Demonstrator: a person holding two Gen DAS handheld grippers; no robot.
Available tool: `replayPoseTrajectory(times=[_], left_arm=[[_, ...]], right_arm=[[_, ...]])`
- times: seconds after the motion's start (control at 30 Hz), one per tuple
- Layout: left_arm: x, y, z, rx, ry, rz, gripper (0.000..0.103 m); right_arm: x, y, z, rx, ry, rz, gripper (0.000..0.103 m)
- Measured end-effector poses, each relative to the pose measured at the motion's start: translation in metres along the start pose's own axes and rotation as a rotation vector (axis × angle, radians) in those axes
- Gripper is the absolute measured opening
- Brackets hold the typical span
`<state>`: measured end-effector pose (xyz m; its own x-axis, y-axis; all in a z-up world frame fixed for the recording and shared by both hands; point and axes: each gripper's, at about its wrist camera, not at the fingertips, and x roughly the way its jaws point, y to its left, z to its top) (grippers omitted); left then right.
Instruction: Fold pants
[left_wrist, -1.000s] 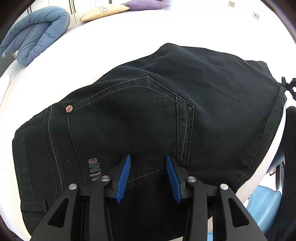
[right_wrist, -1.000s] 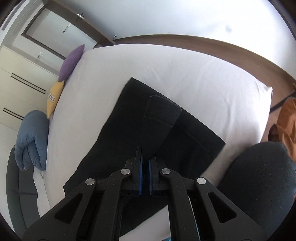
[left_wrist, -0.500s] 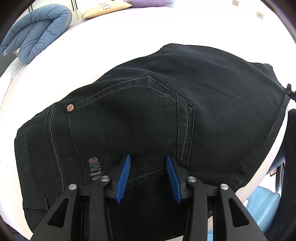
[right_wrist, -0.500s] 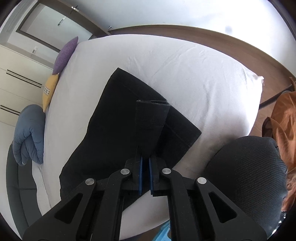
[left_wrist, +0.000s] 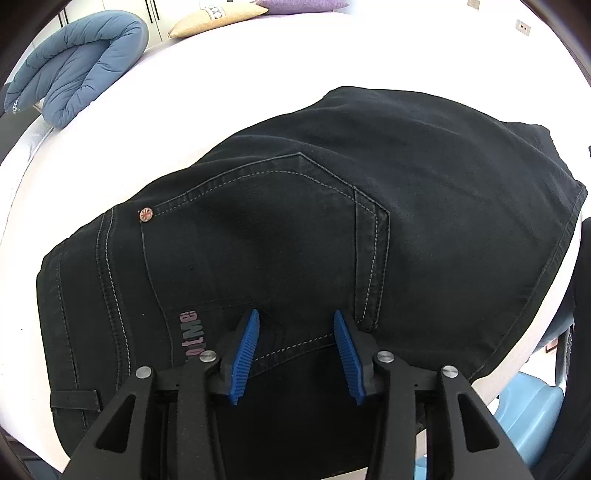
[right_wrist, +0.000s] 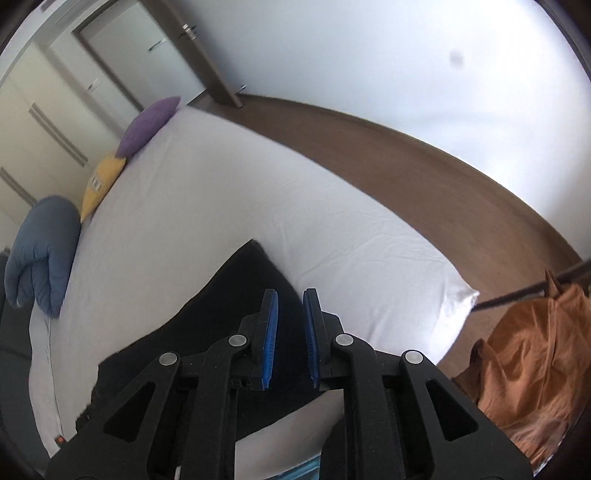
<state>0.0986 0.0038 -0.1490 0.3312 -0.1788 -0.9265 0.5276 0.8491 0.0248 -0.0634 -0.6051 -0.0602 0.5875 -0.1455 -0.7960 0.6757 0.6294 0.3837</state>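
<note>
The black pants (left_wrist: 332, 229) lie doubled over on the white bed (right_wrist: 258, 206), so one fold looks done and perhaps another remains, with the left gripper (left_wrist: 295, 350) part-open and empty over the seat and the right gripper (right_wrist: 290, 336), jaws just parted, gripping nothing.

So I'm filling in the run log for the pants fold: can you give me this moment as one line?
stage: fold laid | pants: flat on bed | left gripper: open over pants | right gripper: just been opening, nothing between pads
</note>
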Motion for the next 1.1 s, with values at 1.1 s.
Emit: replayPoseTrajectory(times=[1.1], left_arm=[[-0.037,-0.031,0.008,-0.074,-0.164,0.032,0.064]], right_arm=[[0.165,0.071,0.005,-0.383,0.221,0.071,0.0]])
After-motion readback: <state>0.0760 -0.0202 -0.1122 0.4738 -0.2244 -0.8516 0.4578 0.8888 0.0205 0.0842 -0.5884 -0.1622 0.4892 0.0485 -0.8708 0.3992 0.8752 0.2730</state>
